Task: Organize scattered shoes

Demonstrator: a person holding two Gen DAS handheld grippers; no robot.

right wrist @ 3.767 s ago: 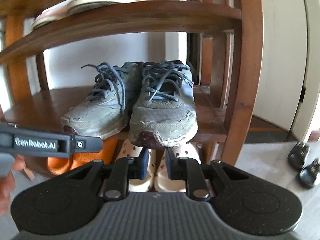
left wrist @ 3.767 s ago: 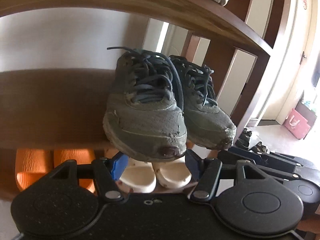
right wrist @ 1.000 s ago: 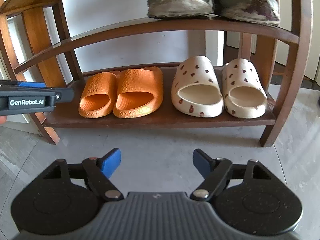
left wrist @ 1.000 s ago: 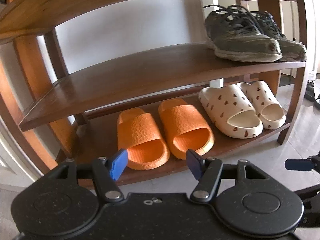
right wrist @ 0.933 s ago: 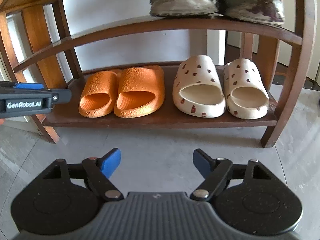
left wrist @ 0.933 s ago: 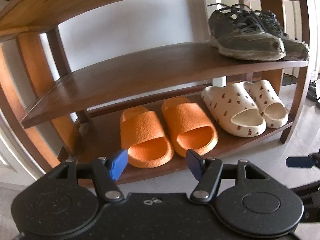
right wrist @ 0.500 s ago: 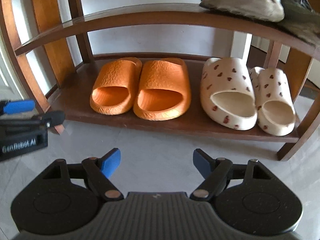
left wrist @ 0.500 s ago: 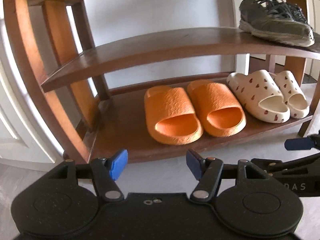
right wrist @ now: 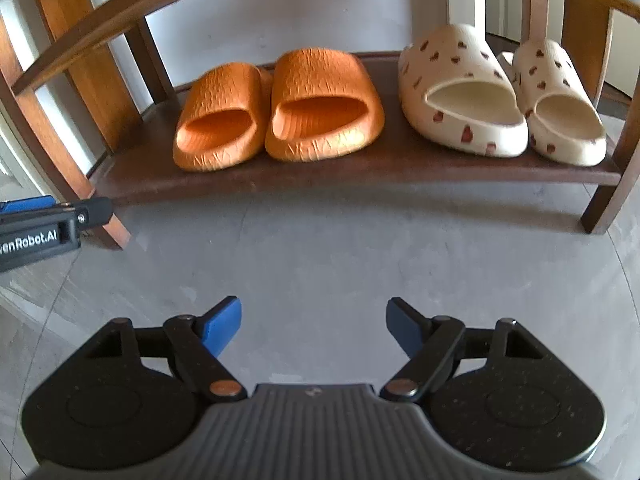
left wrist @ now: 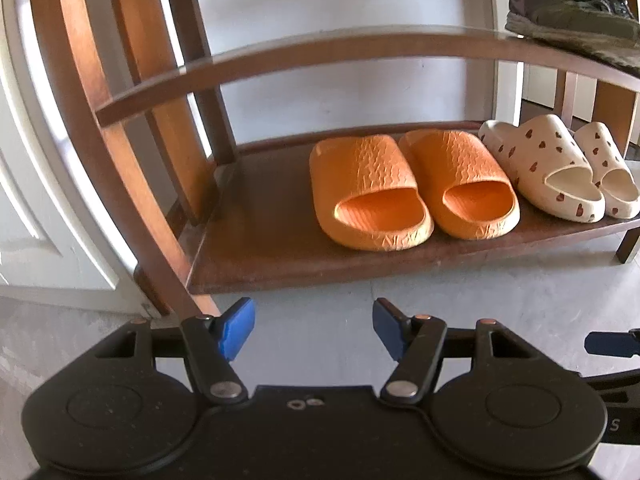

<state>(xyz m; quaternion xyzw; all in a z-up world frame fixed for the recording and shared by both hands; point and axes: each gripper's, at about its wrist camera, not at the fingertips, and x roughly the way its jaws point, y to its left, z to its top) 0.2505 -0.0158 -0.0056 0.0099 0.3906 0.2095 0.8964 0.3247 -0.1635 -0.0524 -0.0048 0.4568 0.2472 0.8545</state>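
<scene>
Soft daylight, backlit from behind the rack [left wrist: 360,52] — fisheye-bent edges (slightly blurred).

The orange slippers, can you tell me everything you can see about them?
The orange slippers are a matching pair of open-toed slides with thick soles and a bumpy, crinkled pattern on top. They look like soft foam or rubber. They sit flat and upright, side by side and touching, on the bottom shelf of the wooden shoe rack, openings facing the cameras. The cream slippers with brown hearts stand to one side, with a gap between the pairs. Nothing holds the orange pair.
</scene>
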